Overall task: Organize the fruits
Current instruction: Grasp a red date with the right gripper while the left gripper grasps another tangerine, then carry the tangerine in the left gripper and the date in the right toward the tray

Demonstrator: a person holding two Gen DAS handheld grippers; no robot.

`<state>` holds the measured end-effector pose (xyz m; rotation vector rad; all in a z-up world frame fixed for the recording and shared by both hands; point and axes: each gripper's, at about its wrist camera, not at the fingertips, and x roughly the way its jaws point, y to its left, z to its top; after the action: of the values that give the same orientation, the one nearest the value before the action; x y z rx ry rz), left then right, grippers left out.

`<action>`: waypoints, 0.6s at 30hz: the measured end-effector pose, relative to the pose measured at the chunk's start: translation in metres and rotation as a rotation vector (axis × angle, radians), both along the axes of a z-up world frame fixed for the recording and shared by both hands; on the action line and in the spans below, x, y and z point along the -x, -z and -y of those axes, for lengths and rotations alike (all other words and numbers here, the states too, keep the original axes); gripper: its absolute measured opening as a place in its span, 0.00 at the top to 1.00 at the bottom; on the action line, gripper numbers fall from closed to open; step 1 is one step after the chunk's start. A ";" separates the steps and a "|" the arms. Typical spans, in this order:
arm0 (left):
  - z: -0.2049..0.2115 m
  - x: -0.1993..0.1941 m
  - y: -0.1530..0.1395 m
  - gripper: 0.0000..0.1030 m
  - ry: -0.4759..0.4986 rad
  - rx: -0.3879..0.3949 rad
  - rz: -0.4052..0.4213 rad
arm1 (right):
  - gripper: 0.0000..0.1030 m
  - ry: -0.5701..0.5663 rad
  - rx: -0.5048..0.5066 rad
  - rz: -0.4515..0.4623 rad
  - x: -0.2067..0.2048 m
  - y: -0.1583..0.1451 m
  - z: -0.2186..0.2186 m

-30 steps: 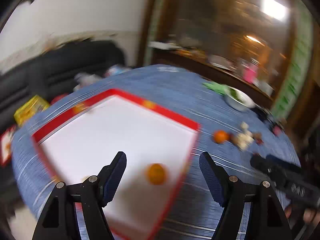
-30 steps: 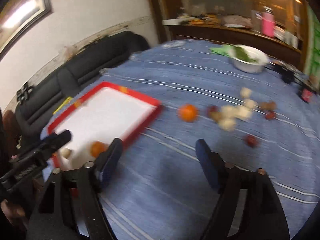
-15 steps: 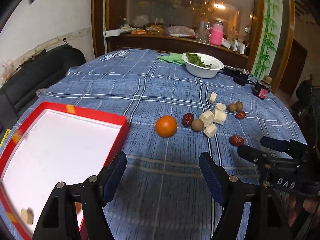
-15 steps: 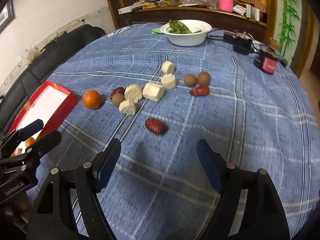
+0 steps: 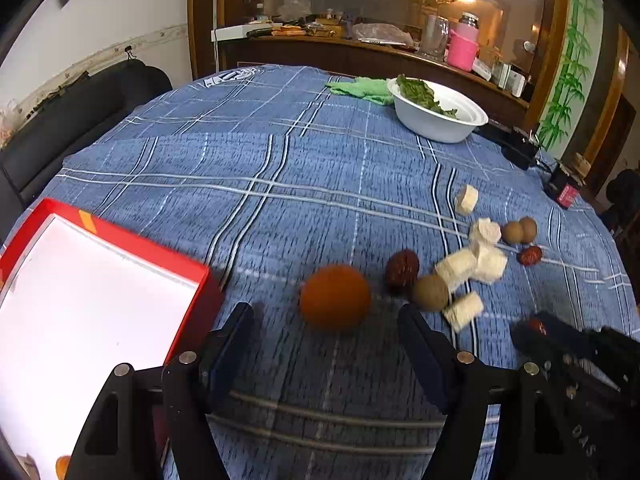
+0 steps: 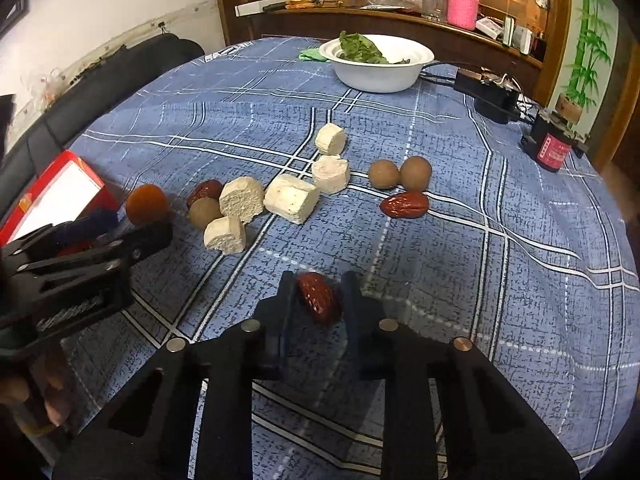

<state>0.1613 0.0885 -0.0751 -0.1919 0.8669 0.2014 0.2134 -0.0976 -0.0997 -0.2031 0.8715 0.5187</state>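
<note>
A: Right wrist view first: what sits between the jaws?

B: A red date (image 6: 319,297) lies on the blue plaid worktop (image 6: 500,248), and the right gripper (image 6: 319,294) has its jaws drawn in close on either side of it. Whether they press it yet, I cannot tell.

A: And the left gripper (image 5: 326,334)?

B: Its jaws stand wide apart and hold nothing. An orange (image 5: 335,297) rests on the cloth just ahead of them, roughly centred in the gap.

A: Where is the rest of the fruit?

B: Beside the orange lie a second red date (image 5: 402,268) and a brown round fruit (image 5: 430,293), touching pale cut chunks (image 5: 472,266). The red tray (image 5: 168,266) sits at the left, a small orange piece (image 5: 63,466) in its near corner. A white bowl (image 5: 436,120) of greens stands at the far side.
</note>
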 end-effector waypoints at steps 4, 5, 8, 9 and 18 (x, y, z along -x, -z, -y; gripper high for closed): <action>0.000 -0.008 0.001 0.68 0.003 -0.019 -0.024 | 0.80 -0.003 -0.004 -0.003 -0.001 0.000 0.000; 0.000 -0.008 0.001 0.69 0.002 -0.026 -0.023 | 0.81 -0.004 -0.006 -0.004 -0.001 0.000 0.000; 0.000 -0.004 0.001 0.69 0.010 -0.028 -0.023 | 0.81 -0.006 -0.009 -0.006 -0.001 0.001 0.001; 0.000 -0.001 0.001 0.69 0.014 -0.023 -0.024 | 0.81 -0.006 -0.009 -0.006 -0.001 0.000 0.001; 0.020 0.048 -0.015 0.69 0.107 -0.002 0.031 | 0.81 0.004 0.022 -0.001 0.025 -0.004 0.013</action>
<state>0.1131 0.0688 -0.0597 -0.1462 0.8433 0.0990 0.1886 -0.1105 -0.0958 -0.2215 0.8789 0.5054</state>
